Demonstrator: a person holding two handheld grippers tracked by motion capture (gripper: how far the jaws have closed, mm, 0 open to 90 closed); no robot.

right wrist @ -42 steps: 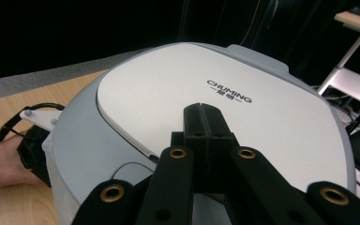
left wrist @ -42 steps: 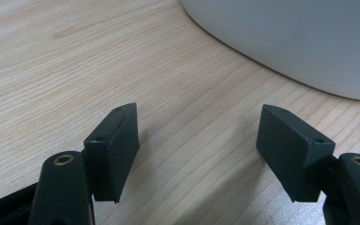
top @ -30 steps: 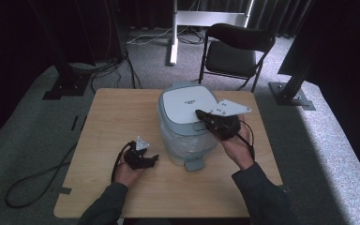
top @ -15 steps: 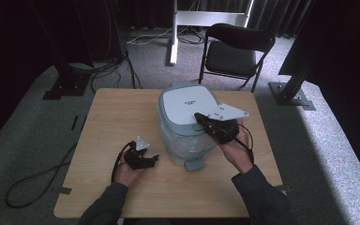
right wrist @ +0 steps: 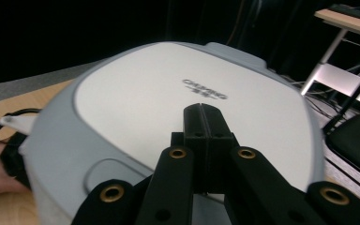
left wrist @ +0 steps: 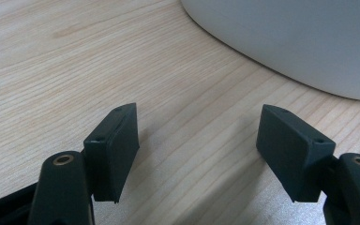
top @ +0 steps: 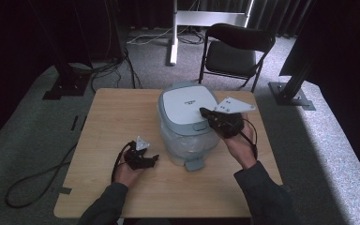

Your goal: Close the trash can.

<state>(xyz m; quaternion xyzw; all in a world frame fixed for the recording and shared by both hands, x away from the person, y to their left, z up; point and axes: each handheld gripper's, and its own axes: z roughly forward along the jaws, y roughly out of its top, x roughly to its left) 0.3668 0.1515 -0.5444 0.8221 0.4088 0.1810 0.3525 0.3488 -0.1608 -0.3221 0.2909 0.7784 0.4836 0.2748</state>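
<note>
Rice cooker stands lid-down near the middle of the wooden tabletop | right hand-held gripper hovers over the lid's right edge, jaws pressed together on nothing | left hand-held gripper rests on the tabletop beside the cooker's base, jaws spread.

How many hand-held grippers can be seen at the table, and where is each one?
2. The left hand-held gripper rests low on the table, jaws open, beside the rice cooker. The right hand-held gripper is over the cooker's lid, jaws shut.
</note>
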